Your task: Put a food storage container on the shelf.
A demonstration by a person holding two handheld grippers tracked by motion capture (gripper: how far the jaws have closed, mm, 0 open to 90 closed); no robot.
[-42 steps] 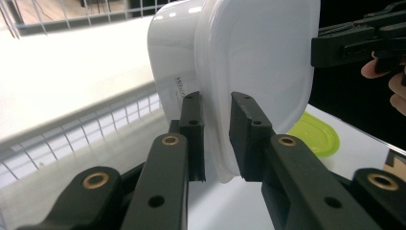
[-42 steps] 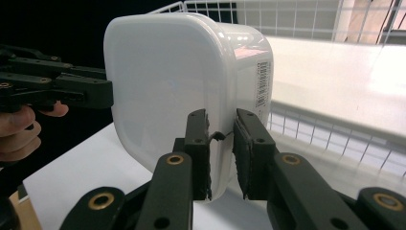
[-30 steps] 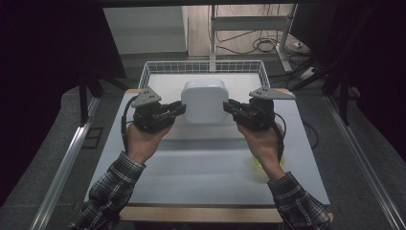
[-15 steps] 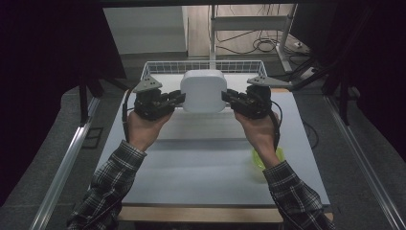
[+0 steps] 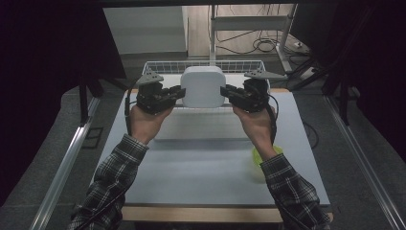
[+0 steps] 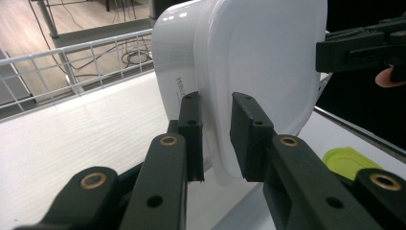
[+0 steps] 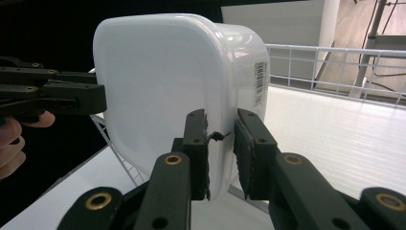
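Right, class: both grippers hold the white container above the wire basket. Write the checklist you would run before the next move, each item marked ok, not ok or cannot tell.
1. Left gripper jaws clamp the white container rim: ok.
2. Right gripper jaws clamp the opposite rim: ok.
3. Container held level between them: ok.
4. Container over the wire basket: ok.
5. Basket floor under it free: cannot tell.
6. Green lid out of the way: ok.
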